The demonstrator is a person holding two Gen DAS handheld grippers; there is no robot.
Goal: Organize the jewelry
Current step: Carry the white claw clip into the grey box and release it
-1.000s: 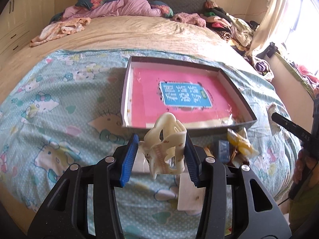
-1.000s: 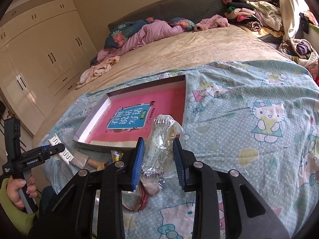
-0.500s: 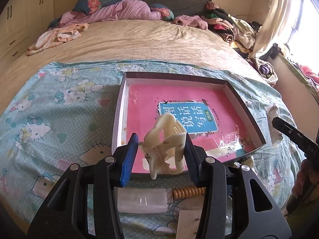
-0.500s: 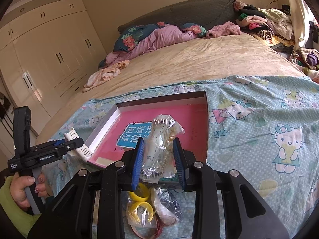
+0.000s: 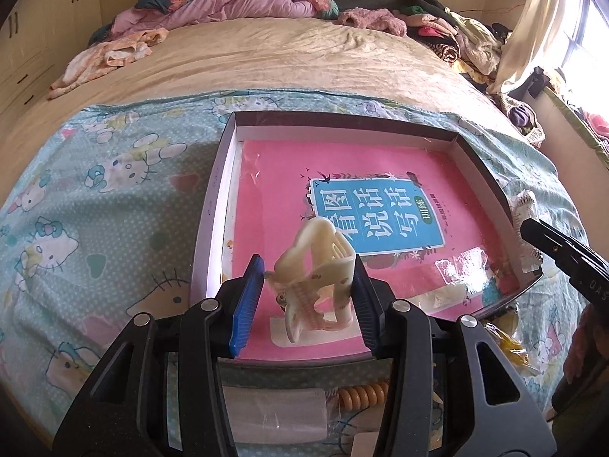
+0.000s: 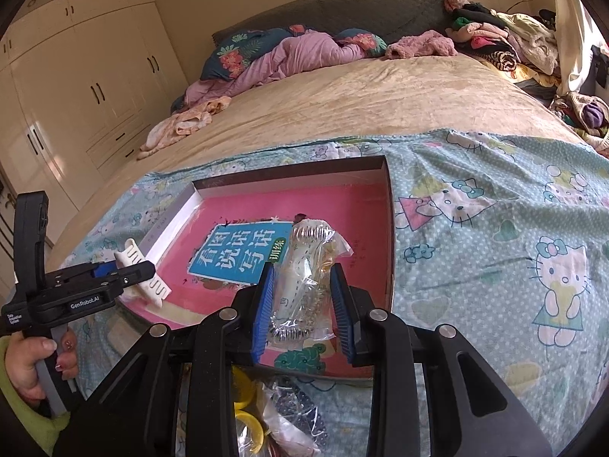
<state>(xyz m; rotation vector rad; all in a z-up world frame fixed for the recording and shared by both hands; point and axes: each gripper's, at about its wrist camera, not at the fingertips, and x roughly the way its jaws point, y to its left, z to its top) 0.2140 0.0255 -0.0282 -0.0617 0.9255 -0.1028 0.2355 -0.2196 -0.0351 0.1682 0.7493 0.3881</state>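
Meanwhile, both grippers hung over the near end of a shallow box [image 5: 213, 205] that lay on the cartoon-cat bedsheet [image 5: 95, 198] at the foot of the bed. The left gripper [image 5: 308, 301] was clenched on a cream hair claw clip [image 5: 318, 289] — its blue pads [image 5: 247, 301] pressed the clip from both sides, and the clip stood above the pink book cover [image 5: 274, 175] that lined the box floor. The right gripper [image 6: 302, 306] was closed tight on a clear plastic packet [image 6: 304, 278] holding what looked like beaded or metallic jewelry, raised over the box's near right part. In the right wrist view the left gripper showed at the left edge with the clip's white teeth jutting past its tip, and a hand [image 6: 30, 358] with a green sleeve [image 6: 19, 415] held its handle. On the sheet short of the box lay more pieces — yellow bangles [image 6: 247, 407], further clear packets [image 6: 293, 415], and a string of orange beads [image 5: 361, 394] beside a flat clear packet [image 5: 274, 415]. Clothes were heaped at the far right of the bed.
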